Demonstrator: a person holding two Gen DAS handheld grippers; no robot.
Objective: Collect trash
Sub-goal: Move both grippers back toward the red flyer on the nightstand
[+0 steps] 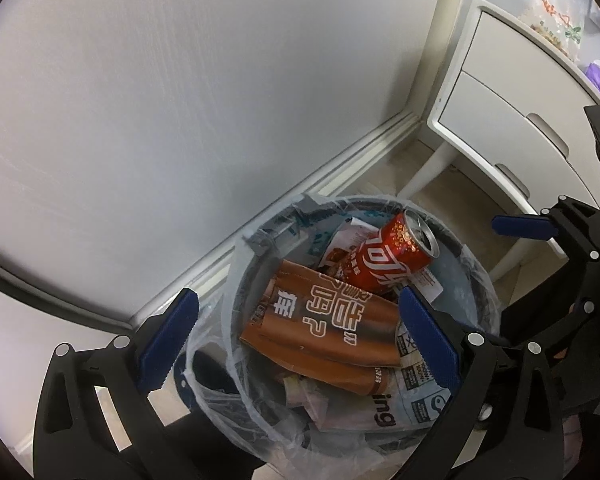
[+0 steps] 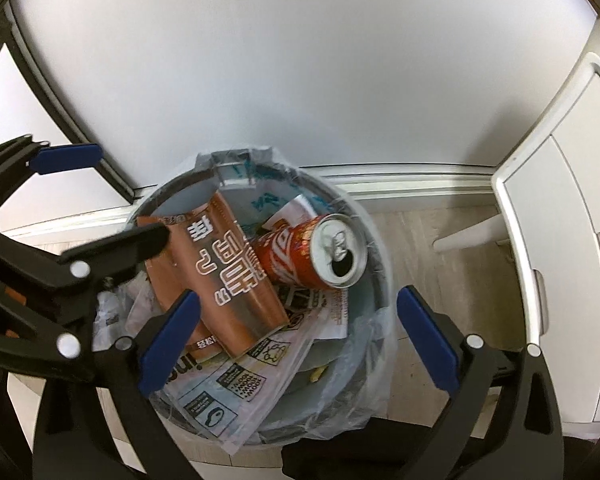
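A round trash bin (image 1: 476,276) (image 2: 374,276) lined with a clear plastic bag stands on the floor by the wall. In it lie a red cola can (image 1: 388,258) (image 2: 300,256), a brown paper cup sleeve with white characters (image 1: 328,320) (image 2: 224,272), and printed wrappers (image 1: 400,400) (image 2: 236,388). My left gripper (image 1: 296,344) is open and empty, hovering over the bin. My right gripper (image 2: 298,344) is open and empty above the bin too. Each gripper shows in the other's view: the right gripper (image 1: 540,232), the left gripper (image 2: 112,200).
A white wall with a skirting board (image 1: 332,168) (image 2: 412,180) runs behind the bin. A white drawer cabinet (image 1: 512,112) (image 2: 560,216) on legs stands to the right, with items on top. The floor (image 2: 452,280) is pale wood.
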